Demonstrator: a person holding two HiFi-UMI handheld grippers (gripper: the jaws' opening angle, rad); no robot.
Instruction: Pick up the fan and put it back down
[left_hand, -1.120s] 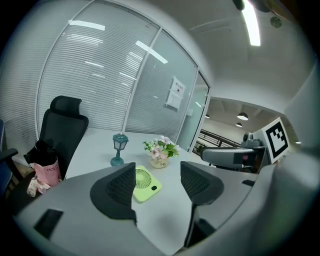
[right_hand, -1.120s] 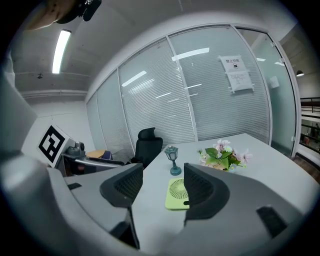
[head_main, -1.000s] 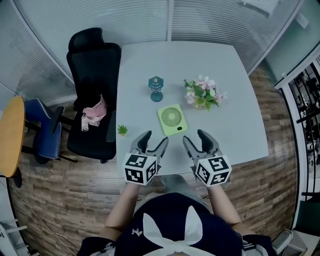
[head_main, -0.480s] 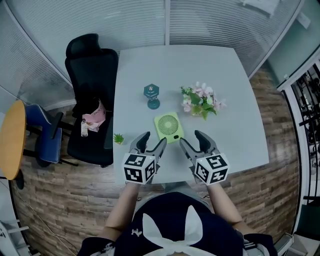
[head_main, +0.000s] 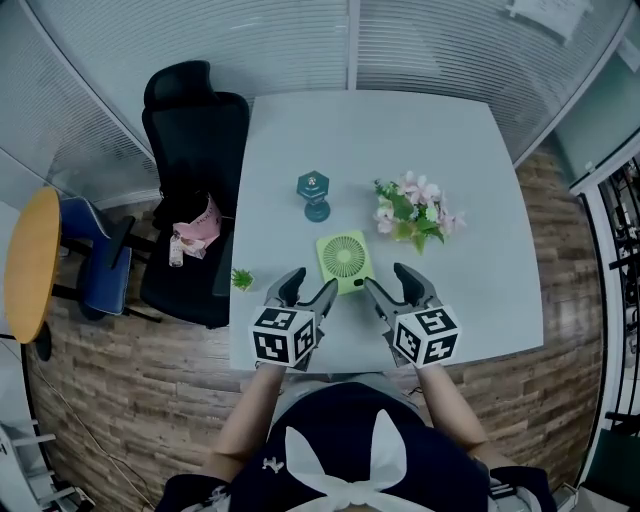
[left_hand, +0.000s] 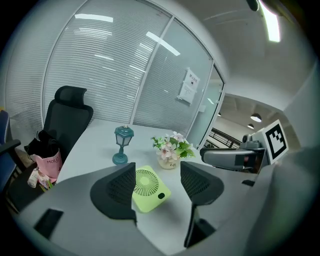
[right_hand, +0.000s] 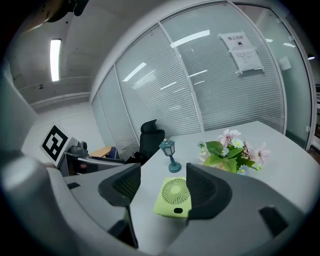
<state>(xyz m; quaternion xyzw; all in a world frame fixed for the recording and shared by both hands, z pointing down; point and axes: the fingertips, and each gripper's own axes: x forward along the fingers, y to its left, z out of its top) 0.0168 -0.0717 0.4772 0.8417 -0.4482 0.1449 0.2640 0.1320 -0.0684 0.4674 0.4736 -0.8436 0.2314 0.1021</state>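
A flat light-green fan (head_main: 344, 258) lies face up on the white table (head_main: 450, 130), near its front edge. My left gripper (head_main: 308, 285) is open, just short of the fan's near left corner and not touching it. Open too, my right gripper (head_main: 390, 280) is just short of the near right corner; its jaws have just been opening, with nothing between them. In the left gripper view the fan (left_hand: 147, 187) lies just ahead of the left gripper (left_hand: 157, 167). The right gripper view shows the fan (right_hand: 174, 196) just beyond the right gripper (right_hand: 164, 170).
A teal lantern (head_main: 314, 193) stands behind the fan and a pot of pink flowers (head_main: 415, 210) at its back right. A tiny green plant (head_main: 242, 279) sits at the table's left edge. A black office chair (head_main: 195, 160) holding a pink bag (head_main: 200, 222) stands left of the table.
Both grippers have moved forward across the front of the table and now stand close to the fan's near corners. The fan has not moved.
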